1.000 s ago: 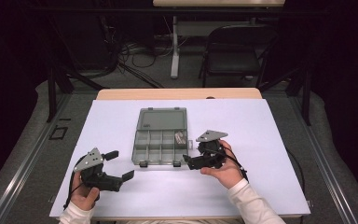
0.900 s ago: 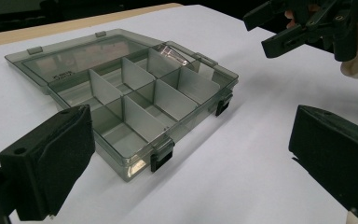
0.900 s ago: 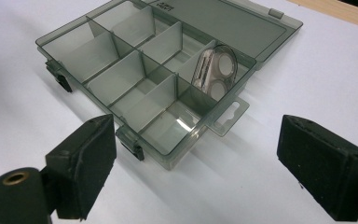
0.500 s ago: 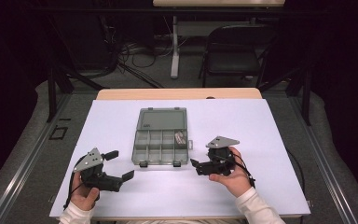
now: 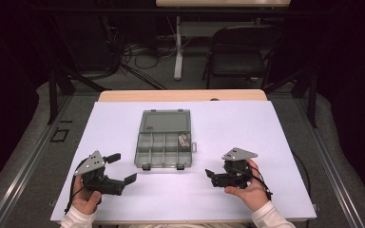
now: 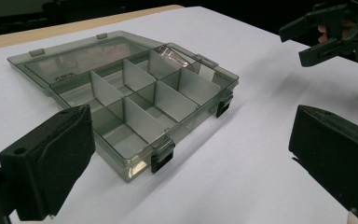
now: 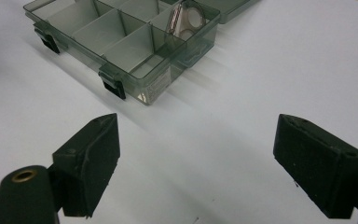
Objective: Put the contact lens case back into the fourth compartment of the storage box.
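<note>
Organizer box (image 5: 164,144) lid open btwn left gripper (image 5: 123,167) & right gripper (image 5: 210,176); both jaws wide, empty.

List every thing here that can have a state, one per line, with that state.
Organizer box: lid open, lying flat behind the tray.
Front latches: undone.
Far right compartment: holds a small shiny item; the others look empty.
Left gripper: open, holding nothing.
Right gripper: open, holding nothing.

The left claw (image 5: 123,167) sits near the left front corner of the box (image 5: 163,142), its 2 jaws wide apart, gripped by the left hand (image 5: 86,199). The right claw (image 5: 210,176), off the box's right front corner, is also spread, empty, in the right hand (image 5: 247,189).
</note>
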A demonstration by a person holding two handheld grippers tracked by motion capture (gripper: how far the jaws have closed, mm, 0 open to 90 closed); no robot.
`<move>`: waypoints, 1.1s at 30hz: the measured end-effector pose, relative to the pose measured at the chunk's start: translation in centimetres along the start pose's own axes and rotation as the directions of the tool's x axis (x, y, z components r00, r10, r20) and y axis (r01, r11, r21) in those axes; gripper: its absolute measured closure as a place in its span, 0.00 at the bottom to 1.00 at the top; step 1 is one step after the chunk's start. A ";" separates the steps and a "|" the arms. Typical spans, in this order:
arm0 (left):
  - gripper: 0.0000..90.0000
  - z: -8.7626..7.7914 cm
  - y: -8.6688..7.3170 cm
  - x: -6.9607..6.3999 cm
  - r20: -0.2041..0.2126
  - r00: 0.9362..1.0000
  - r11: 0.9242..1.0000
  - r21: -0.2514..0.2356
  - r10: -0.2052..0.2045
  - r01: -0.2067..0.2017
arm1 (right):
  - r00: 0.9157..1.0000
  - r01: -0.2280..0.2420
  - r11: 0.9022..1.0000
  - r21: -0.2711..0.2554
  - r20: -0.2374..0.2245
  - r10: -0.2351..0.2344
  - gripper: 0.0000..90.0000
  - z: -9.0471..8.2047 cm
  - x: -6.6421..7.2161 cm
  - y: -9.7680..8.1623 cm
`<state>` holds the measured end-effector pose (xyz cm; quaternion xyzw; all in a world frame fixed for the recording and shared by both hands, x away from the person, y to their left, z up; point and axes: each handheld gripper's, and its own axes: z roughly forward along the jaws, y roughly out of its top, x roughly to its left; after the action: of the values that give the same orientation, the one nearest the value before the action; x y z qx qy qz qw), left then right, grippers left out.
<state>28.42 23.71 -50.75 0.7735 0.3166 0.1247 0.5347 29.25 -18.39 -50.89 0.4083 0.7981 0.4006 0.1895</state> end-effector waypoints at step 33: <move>0.01 0.2 0.0 0.2 0.007 1.000 1.000 -0.003 -0.004 0.004 | 0.995 -0.090 0.995 -0.053 0.049 0.092 0.16 -0.1 -3.1 -2.3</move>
<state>28.64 23.69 -50.83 0.7725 0.3160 0.1213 0.5373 29.93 -21.68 -52.72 0.4495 0.7630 0.4183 0.2020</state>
